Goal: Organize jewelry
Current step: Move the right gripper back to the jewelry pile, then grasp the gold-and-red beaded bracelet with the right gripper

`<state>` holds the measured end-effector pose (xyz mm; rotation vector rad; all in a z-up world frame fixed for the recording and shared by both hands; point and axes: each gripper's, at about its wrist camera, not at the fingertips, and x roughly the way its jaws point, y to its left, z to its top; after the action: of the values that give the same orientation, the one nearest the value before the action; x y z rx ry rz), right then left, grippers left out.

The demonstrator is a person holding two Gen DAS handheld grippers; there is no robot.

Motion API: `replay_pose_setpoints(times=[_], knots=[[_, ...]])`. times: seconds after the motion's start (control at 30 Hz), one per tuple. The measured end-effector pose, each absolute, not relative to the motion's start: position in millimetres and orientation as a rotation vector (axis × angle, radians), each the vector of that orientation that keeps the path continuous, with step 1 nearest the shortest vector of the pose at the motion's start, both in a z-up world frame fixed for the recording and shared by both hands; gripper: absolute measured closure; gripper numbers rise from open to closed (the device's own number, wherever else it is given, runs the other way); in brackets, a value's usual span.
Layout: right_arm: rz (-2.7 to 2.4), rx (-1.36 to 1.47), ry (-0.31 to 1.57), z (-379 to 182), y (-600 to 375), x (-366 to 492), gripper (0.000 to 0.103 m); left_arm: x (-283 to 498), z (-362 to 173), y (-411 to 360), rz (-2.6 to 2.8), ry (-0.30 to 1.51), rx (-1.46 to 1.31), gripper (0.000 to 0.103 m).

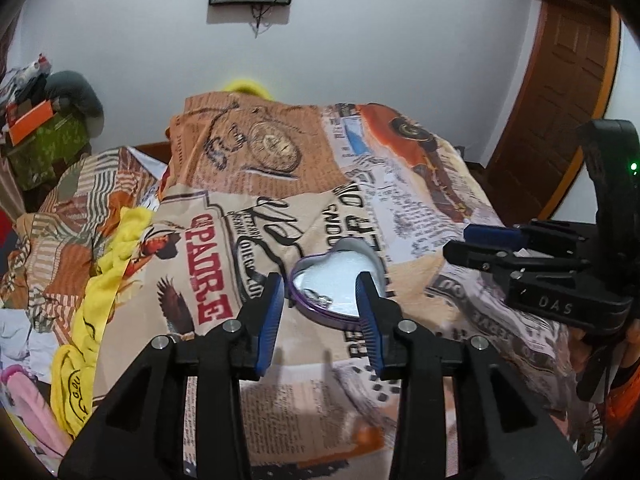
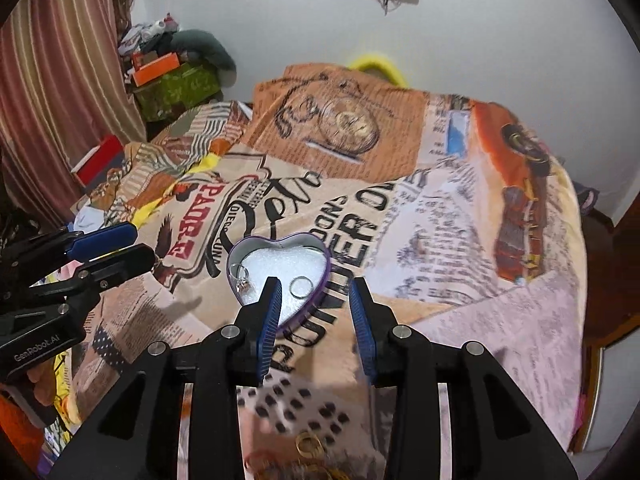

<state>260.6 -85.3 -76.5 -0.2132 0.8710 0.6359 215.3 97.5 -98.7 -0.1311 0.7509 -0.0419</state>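
A purple heart-shaped tin [image 2: 320, 250] with a white foam lining lies open on the printed bedspread; it also shows in the left wrist view [image 1: 340, 276]. Inside it lie a silver ring [image 2: 301, 287] and a silver earring [image 2: 241, 278]. My right gripper [image 2: 314, 286] is open and empty, hovering over the tin's near edge. My left gripper [image 1: 320, 280] is open and empty, just before the tin. Loose gold jewelry [image 2: 308, 446] lies on the bedspread below the right gripper.
The bedspread [image 2: 440, 240] covers a bed, raised at the back over pillows. Yellow cloth [image 1: 104, 264] and other clothes lie at the left. A green box with an orange box [image 2: 160, 68] stands by the curtain. A wooden door [image 1: 560, 100] is at the right.
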Motion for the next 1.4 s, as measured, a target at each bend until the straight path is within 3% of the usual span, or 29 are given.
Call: replay_pose_setpoints(times=[0.2,1.07,1.27,1.33,1.4], knots=[[0.591,-0.193,0.833,-65.6,-118.8,244.6,0.06,206.5,-92.1,68.2,-0.092,0.75,-0.091,0.061],[0.625,-0.288,0.975,-145.6,-167.0,196.4,0.06,193.8,-169.5,1.1,-0.2,0.969,-0.022,0.06],[0.649,-0.326,0.96,-150.3,-159.2,198.7,0.082,191.2,-174.4,5.0,-0.205,0.974,-0.047,0.06],[0.661,-0.338,0.95,-151.5,-156.7,196.7,0.094,191.2,-174.2,6.3,-0.205,0.974,-0.052,0.06],[0.665,-0.339,0.94,-151.3,-156.2,194.4,0.096,190.7,-174.0,7.4,-0.205,0.975,-0.058,0.06]])
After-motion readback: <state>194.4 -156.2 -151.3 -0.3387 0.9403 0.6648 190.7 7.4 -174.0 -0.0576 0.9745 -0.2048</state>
